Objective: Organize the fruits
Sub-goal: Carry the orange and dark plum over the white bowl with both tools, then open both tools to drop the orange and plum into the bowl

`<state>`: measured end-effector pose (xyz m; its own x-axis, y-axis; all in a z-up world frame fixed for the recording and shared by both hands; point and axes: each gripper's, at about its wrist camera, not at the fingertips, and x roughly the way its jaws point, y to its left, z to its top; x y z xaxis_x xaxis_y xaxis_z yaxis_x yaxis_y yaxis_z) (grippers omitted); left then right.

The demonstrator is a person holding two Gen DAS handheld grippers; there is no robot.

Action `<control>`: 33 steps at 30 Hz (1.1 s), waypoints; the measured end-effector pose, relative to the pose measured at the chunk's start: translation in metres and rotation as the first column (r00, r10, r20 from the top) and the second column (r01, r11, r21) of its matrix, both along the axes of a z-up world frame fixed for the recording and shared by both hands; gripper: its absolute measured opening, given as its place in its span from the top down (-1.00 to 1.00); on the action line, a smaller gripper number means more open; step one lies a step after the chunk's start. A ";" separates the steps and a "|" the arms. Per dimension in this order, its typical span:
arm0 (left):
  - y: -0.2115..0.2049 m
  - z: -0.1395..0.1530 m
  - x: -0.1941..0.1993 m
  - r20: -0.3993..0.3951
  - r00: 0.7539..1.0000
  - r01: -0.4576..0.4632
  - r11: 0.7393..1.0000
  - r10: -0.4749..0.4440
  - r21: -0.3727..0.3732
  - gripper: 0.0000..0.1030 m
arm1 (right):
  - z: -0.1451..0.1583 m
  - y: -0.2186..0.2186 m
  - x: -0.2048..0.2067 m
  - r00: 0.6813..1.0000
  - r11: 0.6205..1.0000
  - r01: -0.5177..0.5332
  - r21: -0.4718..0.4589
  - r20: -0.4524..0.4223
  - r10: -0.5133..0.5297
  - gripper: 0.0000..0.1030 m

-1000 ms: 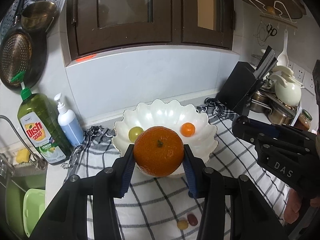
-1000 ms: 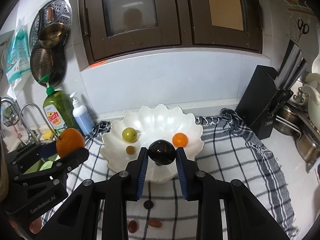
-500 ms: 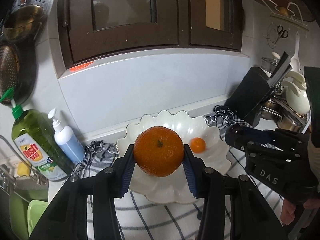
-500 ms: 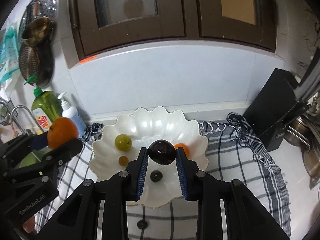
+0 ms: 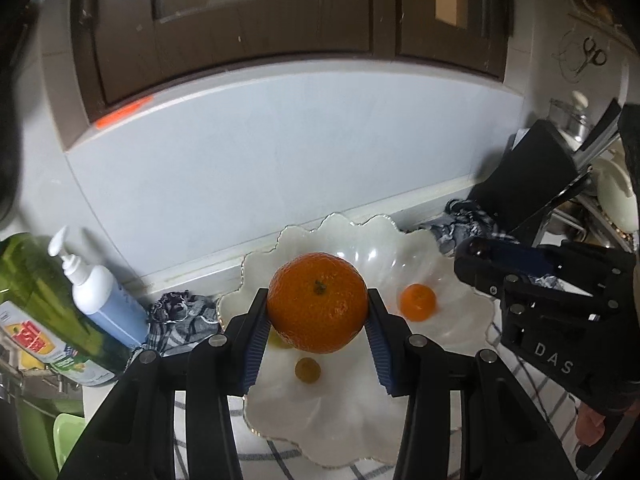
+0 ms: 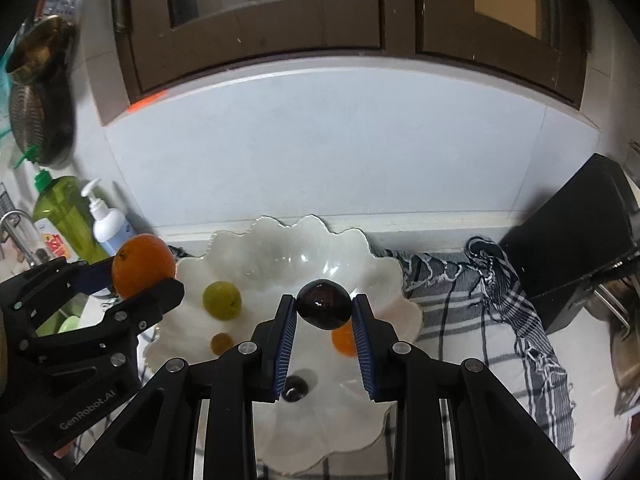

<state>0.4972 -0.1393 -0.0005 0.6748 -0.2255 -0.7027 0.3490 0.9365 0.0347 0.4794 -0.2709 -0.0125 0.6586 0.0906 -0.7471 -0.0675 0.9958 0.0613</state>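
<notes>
Pinching an orange [image 5: 317, 302], the left hand-held gripper [image 5: 316, 320] hangs over the scalloped bowl [image 5: 460, 320]; the right hand-held gripper [image 6: 324, 312] clamps a dark plum [image 6: 323, 305]. Dropped together, they could collide and roll out.

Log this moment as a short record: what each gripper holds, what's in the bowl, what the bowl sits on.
left gripper: shut on orange, over bowl
right gripper: shut on plum, over bowl
in bowl: green fruit, small orange fruit, small brown fruit, small dark fruit
bowl sits on: checked cloth
</notes>
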 end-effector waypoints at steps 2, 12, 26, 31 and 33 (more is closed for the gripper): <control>-0.003 -0.007 0.010 -0.018 1.000 0.001 1.000 0.000 0.010 0.11 | -0.006 0.000 0.010 1.000 1.000 -0.005 0.000 -0.021 0.005 0.42; -0.015 -0.035 0.048 -0.092 0.996 -0.008 0.999 0.013 0.047 0.11 | -0.043 -0.006 0.047 0.993 1.000 -0.011 0.000 -0.121 0.011 0.42; -0.024 -0.065 0.083 -0.198 0.980 0.004 0.997 0.010 0.072 0.11 | -0.062 -0.015 0.070 0.982 1.000 -0.014 0.004 -0.186 0.014 0.41; -0.025 -0.066 0.080 -0.164 0.985 -0.027 0.990 0.049 0.137 -0.29 | -0.068 -0.015 0.070 0.979 1.000 -0.004 -0.017 -0.204 0.000 0.22; -0.023 -0.062 0.078 -0.146 0.987 -0.039 0.990 0.059 0.136 -0.31 | -0.068 -0.018 0.067 0.980 1.000 0.012 -0.025 -0.199 -0.017 0.13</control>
